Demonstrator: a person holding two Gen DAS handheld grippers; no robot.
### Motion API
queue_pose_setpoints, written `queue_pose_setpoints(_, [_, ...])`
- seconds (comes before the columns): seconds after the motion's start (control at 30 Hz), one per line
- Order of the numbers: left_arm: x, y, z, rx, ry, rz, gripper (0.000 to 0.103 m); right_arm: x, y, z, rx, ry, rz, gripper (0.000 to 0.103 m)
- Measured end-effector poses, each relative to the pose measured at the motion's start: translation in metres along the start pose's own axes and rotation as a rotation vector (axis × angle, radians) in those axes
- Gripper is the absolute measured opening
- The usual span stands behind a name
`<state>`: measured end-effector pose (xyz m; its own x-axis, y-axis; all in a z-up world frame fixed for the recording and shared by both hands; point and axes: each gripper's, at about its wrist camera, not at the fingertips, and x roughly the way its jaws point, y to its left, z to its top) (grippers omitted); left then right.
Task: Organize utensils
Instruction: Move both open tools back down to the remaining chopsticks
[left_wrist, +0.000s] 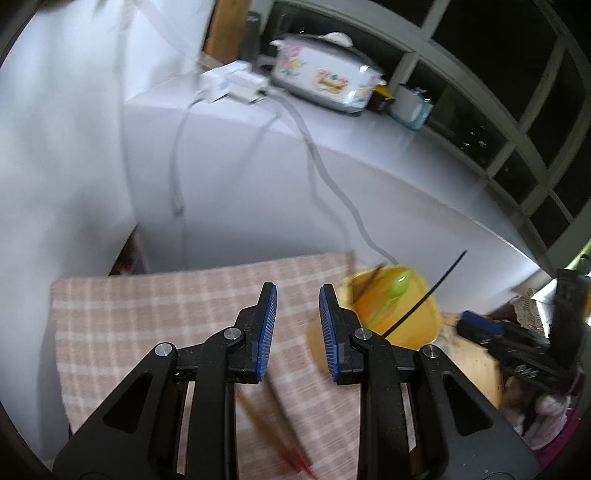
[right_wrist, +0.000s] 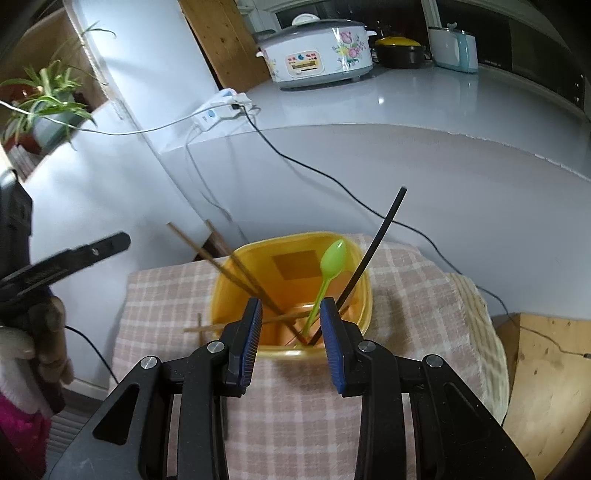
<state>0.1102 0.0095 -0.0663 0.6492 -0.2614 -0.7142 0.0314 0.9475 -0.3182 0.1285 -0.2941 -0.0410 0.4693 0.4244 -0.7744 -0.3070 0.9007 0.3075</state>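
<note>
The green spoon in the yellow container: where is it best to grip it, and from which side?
Probably grip the green spoon on its thin handle just below the bowl, coming from above. It leans bowl-up in the yellow container, so its lower end is buried among the chopsticks.

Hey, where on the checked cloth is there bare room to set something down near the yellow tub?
Bare checked cloth lies in front of the yellow plastic tub and to its right, up to the cloth's edge. Left of the tub is crowded: wooden chopsticks lie there. Inside, the green plastic spoon, black stick and more chopsticks fill it.
</note>
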Motion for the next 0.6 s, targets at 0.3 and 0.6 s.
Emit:
queue_pose_setpoints(0.3, [0.02,0.052,-0.063,-0.106,0.146,0.074,0.023,-0.001,0.021,-0.044,-0.03,0.052,0.074,0.031])
queue_pose_setpoints(0.6, [0.072,0.06,-0.119,-0.161,0.308,0.09,0.023,0.06,0.043,-0.103,-0.068,0.244,0.072,0.031])
